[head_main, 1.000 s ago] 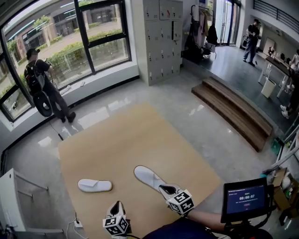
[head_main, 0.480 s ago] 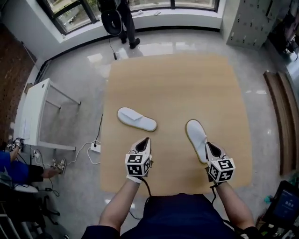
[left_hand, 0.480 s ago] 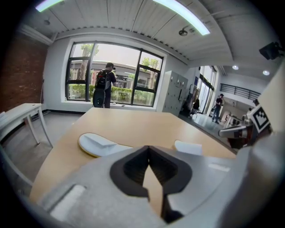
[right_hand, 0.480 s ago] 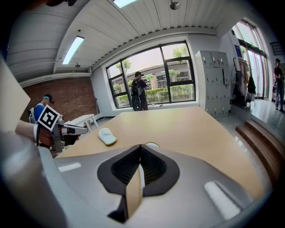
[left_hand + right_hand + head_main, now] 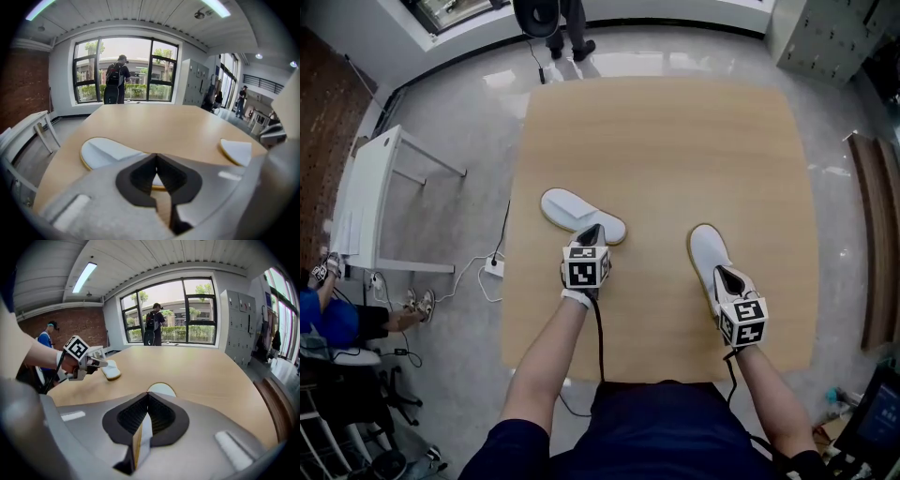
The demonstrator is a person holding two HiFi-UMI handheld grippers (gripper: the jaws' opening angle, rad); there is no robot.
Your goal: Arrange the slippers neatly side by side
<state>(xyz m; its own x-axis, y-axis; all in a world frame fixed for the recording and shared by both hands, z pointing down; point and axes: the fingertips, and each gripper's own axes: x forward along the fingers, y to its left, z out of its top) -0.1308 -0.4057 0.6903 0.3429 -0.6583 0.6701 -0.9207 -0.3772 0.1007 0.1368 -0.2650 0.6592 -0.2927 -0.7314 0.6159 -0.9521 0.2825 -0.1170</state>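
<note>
Slippers lie well apart on the pale wooden board [image 5: 675, 141]. The left slipper [image 5: 572, 211] slants across its left middle, and the right slipper [image 5: 708, 253] points far on the right side. The right gripper [image 5: 719, 274] has its jaws clamped on the right slipper's near end, the sole edge thin between them. The left gripper [image 5: 592, 232] has its jaws closed on nothing, tips just at the left slipper's near end. A white table [image 5: 375, 202] stands left of the board.

no legible text, labels, brands, numbers or signs in any view
</note>
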